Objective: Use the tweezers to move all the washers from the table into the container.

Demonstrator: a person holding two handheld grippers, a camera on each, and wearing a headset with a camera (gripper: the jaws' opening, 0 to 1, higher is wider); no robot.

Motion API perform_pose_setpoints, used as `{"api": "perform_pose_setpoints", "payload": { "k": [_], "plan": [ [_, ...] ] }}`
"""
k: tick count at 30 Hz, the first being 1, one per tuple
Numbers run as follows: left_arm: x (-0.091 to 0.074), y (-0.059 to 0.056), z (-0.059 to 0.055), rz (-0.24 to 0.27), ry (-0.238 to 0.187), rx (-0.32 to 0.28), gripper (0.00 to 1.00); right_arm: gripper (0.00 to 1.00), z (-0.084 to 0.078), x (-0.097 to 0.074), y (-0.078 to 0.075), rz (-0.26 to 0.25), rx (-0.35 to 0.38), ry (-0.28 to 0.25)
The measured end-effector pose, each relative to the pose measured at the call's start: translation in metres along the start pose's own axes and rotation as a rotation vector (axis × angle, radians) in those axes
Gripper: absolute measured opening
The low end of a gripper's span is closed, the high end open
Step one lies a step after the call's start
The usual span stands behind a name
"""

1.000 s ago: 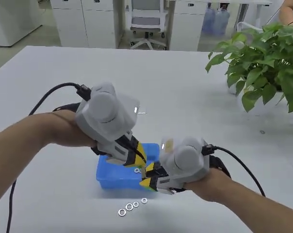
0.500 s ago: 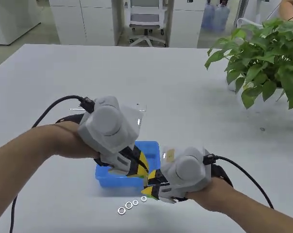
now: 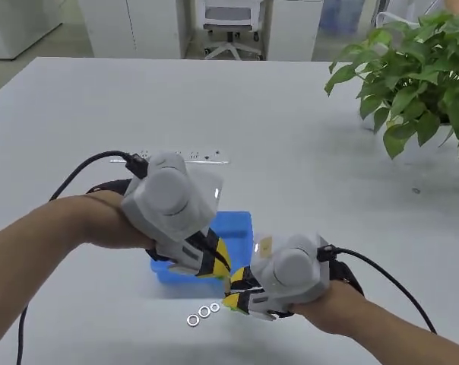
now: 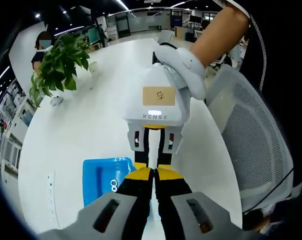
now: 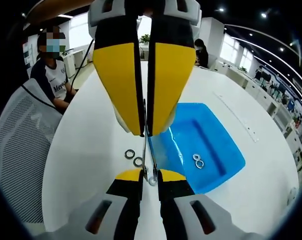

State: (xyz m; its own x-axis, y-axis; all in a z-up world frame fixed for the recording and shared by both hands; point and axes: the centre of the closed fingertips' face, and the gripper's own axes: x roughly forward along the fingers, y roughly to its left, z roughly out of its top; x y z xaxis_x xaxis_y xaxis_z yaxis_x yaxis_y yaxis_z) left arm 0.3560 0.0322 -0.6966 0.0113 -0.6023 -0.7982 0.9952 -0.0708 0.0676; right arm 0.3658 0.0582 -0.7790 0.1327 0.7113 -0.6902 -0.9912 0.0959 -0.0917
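The left hand-held gripper (image 3: 218, 262) and right hand-held gripper (image 3: 231, 299) both clamp the tweezers (image 5: 150, 160), and the washers (image 3: 204, 312) rowed beside the container (image 3: 235, 228) near the worktop's near edge now show three, not four, so one seems picked.

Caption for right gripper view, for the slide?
Left gripper and right gripper pinch the tweezers near washers on the table; two more lie in the blue container.

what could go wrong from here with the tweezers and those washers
1. The washers on the table lie in a tight row, so the tweezers may nudge the neighbours or pinch two at once.
2. The left gripper and right gripper crowd nose to nose beside the blue container, which hides the tweezer tips from the head view. A slip there could go unnoticed.
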Motion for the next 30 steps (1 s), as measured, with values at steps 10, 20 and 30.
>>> {"api": "perform_pose_setpoints", "payload": {
  "k": [10, 20, 30],
  "plan": [
    [0.005, -0.002, -0.006, -0.007, 0.005, -0.01, 0.06, 0.13, -0.004, 0.006, 0.001, 0.012, 0.007, 0.001],
    [0.011, 0.002, -0.01, -0.019, 0.012, -0.016, 0.06, 0.13, -0.008, 0.01, -0.002, 0.016, 0.019, 0.0],
    [0.012, 0.004, -0.01, -0.03, 0.002, -0.027, 0.06, 0.13, -0.011, 0.011, -0.002, 0.017, 0.036, -0.009]
  ]
}}
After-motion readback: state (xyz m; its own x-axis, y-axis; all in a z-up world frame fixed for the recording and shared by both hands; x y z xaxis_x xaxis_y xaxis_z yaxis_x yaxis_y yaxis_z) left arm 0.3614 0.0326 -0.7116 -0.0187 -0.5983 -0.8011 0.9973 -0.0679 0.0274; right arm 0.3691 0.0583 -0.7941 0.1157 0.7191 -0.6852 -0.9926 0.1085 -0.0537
